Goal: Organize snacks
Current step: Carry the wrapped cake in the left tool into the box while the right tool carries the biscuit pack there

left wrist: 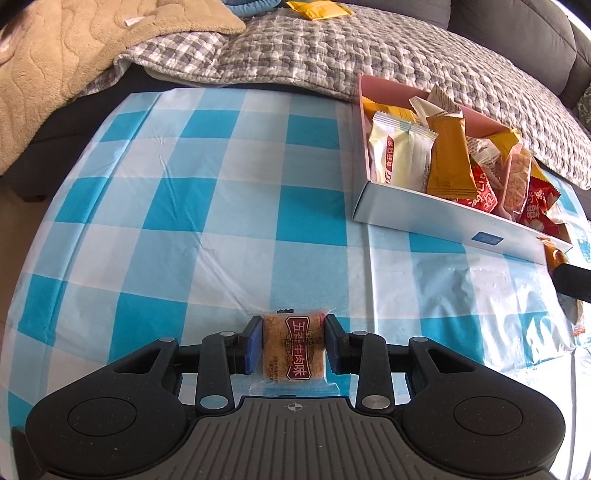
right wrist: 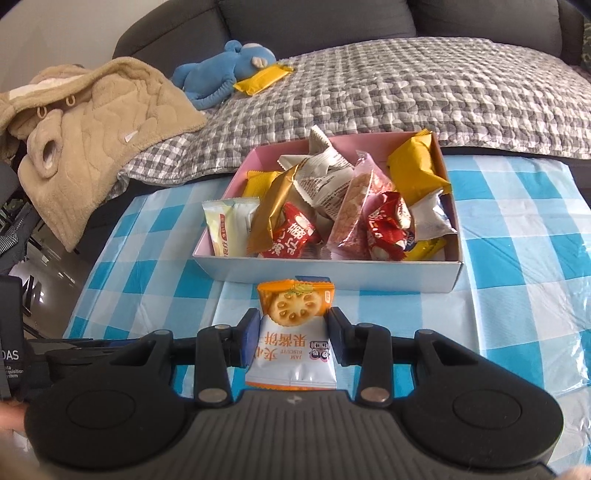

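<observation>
Sofa (right wrist: pixel 314 22), grey, one; quilt (right wrist: pixel 406 85), checked, one. Bench (left wrist: pixel 221 184), blue-check cloth. Box (right wrist: pixel 332 275), one, heaped with packets. Left gripper (left wrist: pixel 293 345) clamped on beef-crisp packet (left wrist: pixel 293 349); right gripper (right wrist: pixel 291 338) clamped on jam biscuit packet (right wrist: pixel 291 339), just before box.

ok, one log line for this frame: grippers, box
left gripper: shut on meat snack | right gripper: shut on jam biscuit | box: part filled, on checked cloth
</observation>
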{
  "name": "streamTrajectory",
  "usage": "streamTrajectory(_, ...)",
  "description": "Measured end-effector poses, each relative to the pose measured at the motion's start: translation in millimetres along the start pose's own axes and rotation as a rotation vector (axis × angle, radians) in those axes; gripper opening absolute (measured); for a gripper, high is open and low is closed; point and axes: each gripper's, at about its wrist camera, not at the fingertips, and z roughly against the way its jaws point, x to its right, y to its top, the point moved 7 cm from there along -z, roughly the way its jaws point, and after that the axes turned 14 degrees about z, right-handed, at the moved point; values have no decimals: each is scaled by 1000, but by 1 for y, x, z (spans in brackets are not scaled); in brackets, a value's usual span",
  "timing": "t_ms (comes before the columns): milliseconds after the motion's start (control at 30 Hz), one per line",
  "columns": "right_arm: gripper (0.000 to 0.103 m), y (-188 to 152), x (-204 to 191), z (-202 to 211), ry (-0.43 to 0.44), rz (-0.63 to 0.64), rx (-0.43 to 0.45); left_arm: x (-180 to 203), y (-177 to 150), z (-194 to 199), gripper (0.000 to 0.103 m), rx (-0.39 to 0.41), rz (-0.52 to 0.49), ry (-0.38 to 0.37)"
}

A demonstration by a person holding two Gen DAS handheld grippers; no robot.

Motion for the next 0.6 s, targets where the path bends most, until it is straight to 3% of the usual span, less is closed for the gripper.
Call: streamTrajectory(600, 36, 7, 66, 18, -16, -171, 72, 66, 26, 28, 32, 114, -53, -145)
